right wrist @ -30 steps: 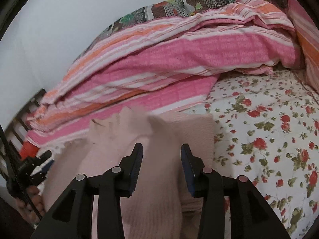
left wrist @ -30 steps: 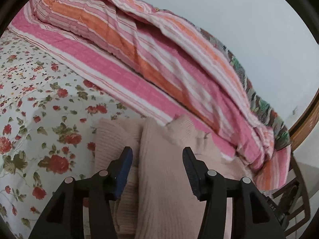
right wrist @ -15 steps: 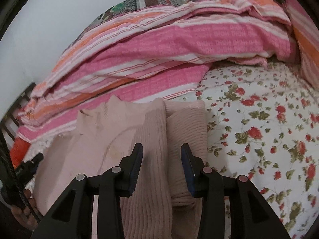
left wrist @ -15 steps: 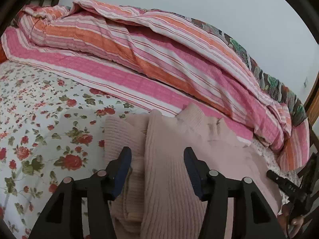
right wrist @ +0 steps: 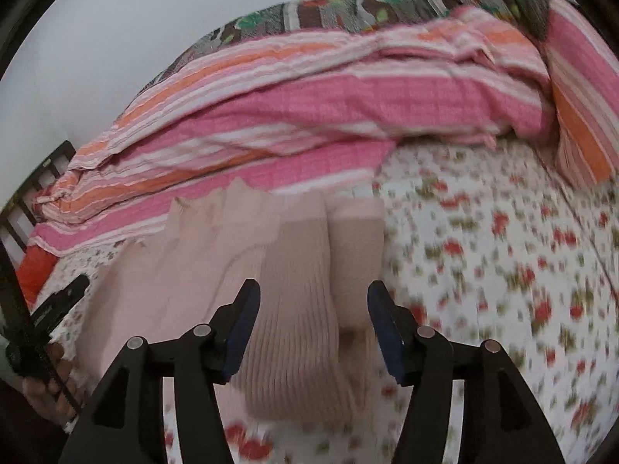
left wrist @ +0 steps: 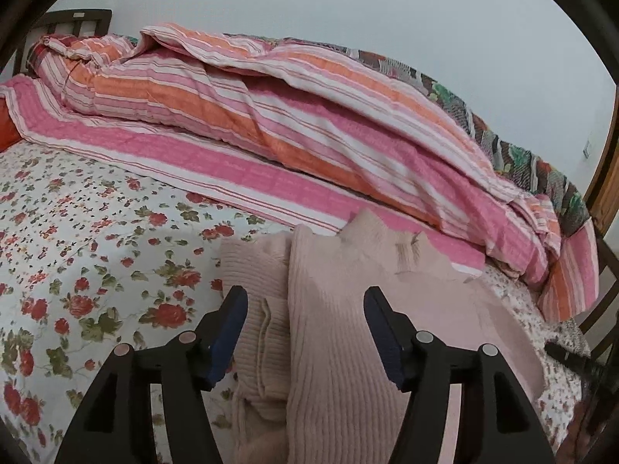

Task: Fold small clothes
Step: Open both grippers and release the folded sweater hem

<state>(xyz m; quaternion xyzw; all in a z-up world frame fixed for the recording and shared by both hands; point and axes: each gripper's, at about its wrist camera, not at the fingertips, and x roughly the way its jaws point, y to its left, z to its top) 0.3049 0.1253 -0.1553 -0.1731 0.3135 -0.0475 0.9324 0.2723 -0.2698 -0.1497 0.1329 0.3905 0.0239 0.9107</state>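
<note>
sweater is lying on the bedsheet, near the bed's edge | quilt is lying heaped behind the sweater, along the wall | left gripper is hanging over the sweater | right gripper is hanging over it too | headboard is standing beyond the quilt's end

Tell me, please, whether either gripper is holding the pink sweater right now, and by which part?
Nothing is held. The left gripper and the right gripper both have their jaws spread open over the pink sweater, which lies on the floral bedsheet.
</note>
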